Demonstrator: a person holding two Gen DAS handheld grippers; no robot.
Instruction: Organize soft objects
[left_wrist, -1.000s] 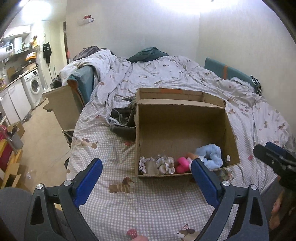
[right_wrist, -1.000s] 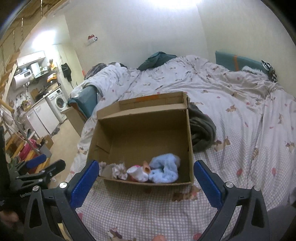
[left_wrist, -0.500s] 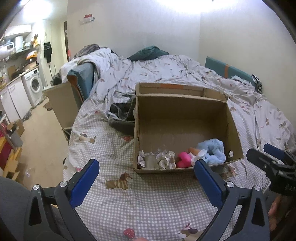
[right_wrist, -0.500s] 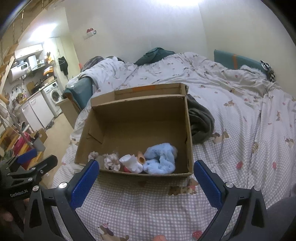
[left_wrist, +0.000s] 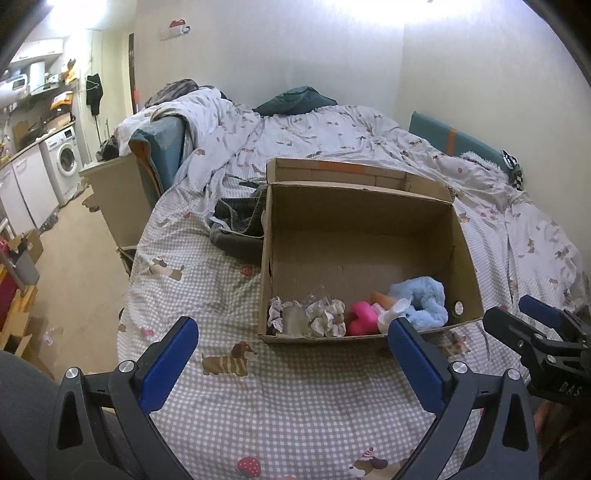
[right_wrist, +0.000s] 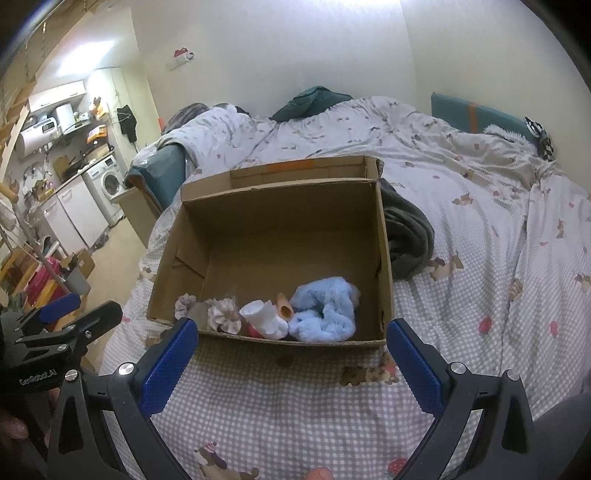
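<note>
An open cardboard box (left_wrist: 364, 221) (right_wrist: 280, 210) stands on the bed. Along its near wall lie a light blue fluffy item (left_wrist: 421, 301) (right_wrist: 325, 314), a pink toy (left_wrist: 360, 321), a white sock-like piece (right_wrist: 264, 319) and pale scrunchies (left_wrist: 325, 317) (right_wrist: 223, 314). My left gripper (left_wrist: 291, 354) is open and empty, held above the bedspread just in front of the box; it also shows in the right wrist view (right_wrist: 70, 317). My right gripper (right_wrist: 291, 354) is open and empty in front of the box; it also shows in the left wrist view (left_wrist: 524, 321).
The bed has a grey checked spread with dog prints (left_wrist: 295, 398). Dark grey clothing (left_wrist: 236, 225) (right_wrist: 406, 236) lies beside the box. A teal pillow (left_wrist: 454, 136) leans at the right wall. A kitchen with a washing machine (left_wrist: 64, 160) and floor clutter is at left.
Both grippers have drawn slightly back and up from the box, so the box sits a little farther and its inside shows more. Both stay open and empty.
</note>
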